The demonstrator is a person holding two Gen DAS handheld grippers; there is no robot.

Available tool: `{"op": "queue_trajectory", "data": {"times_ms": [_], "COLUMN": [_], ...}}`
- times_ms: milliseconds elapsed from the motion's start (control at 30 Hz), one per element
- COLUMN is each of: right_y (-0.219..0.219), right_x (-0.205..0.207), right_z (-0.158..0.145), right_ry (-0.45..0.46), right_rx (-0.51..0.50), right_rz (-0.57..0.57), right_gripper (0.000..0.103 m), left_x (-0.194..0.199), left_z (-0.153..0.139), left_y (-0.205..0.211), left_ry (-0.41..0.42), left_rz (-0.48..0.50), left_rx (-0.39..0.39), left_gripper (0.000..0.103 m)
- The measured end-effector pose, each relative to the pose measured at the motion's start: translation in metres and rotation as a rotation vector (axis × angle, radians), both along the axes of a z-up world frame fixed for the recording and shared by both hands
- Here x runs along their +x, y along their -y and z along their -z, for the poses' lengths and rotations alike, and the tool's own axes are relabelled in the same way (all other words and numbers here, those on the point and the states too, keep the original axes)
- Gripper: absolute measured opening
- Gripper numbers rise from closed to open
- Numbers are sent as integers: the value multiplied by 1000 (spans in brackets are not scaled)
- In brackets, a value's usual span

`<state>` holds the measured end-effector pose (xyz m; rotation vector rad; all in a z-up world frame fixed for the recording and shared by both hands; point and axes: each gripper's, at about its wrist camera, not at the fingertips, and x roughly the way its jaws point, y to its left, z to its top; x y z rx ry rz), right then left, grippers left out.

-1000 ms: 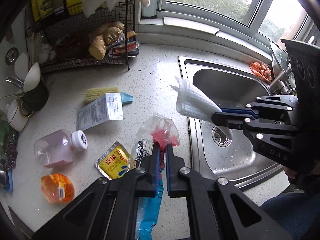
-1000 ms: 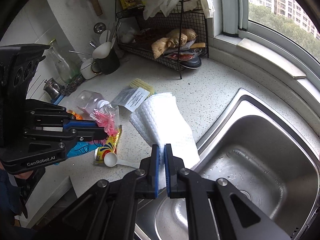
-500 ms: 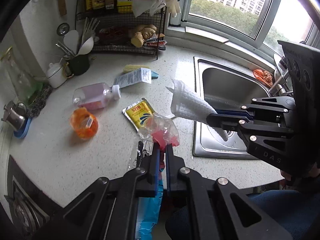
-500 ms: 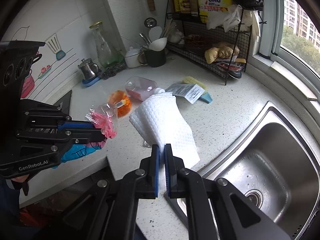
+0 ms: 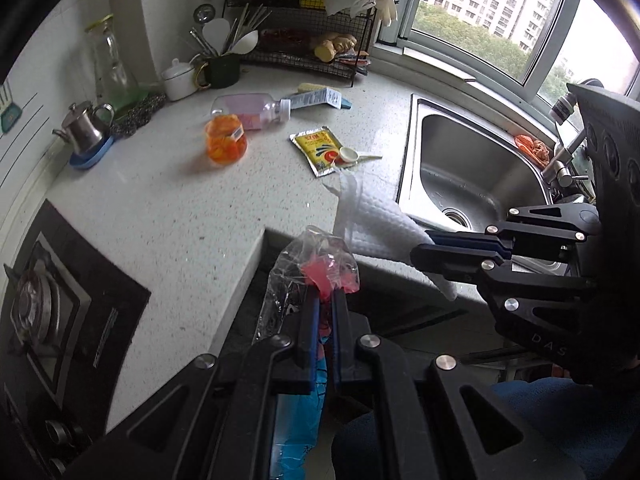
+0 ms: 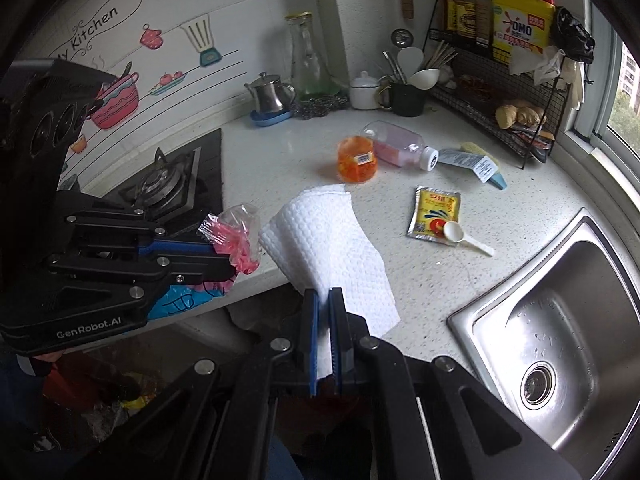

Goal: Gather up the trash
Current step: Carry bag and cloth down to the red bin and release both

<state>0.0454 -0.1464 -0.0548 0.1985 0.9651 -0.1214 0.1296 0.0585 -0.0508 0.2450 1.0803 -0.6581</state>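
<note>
Left gripper (image 5: pixel 323 300) clamped on plastic wrapper (image 5: pixel 316 268), right gripper (image 6: pixel 324 304) on paper towel (image 6: pixel 332 248); both beyond counter (image 5: pixel 180 208) edge, remaining litter ahead.

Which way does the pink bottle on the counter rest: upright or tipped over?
Tipped over. The pink bottle lies on its side on the counter, its white cap pointing sideways toward the wire rack.

Soft daylight enters from the window (image 5: pixel 492 20), which is overexposed at its right side. The countertop (image 5: pixel 180 208) is evenly lit with weak shadows. The sink (image 6: pixel 560 320) shows mild glare. Strong fisheye bending and dark corners surround both views; near gripper parts look slightly blurred.
</note>
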Motion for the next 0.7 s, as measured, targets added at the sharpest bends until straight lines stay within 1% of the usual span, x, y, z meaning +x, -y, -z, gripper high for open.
{"op": "queue_trajectory", "data": {"times_ms": [100, 233, 433, 567, 700], "right_y": [-19, -37, -54, -63, -70], "right_x": [-4, -6, -8, -8, -4], "right_z": [7, 18, 43, 68, 97], "right_ry": [-21, -51, -111, -166, -217], "right_rx": [13, 13, 46, 71, 79], "right_rz": [-23, -70, -117, -154, -179], "right_gripper": [5, 5, 5, 5, 5], "left_x": [-17, -33, -48, -54, -57], "left_z": [11, 24, 43, 62, 90], "left_y": [-18, -40, -56, -61, -64], "left_ry": [-15, -47, -108, -159, -207], "left_rz": [-43, -108, -176, -212, -220], "left_rx": [24, 37, 58, 62, 77], "left_gripper": [4, 4, 4, 4, 4]}}
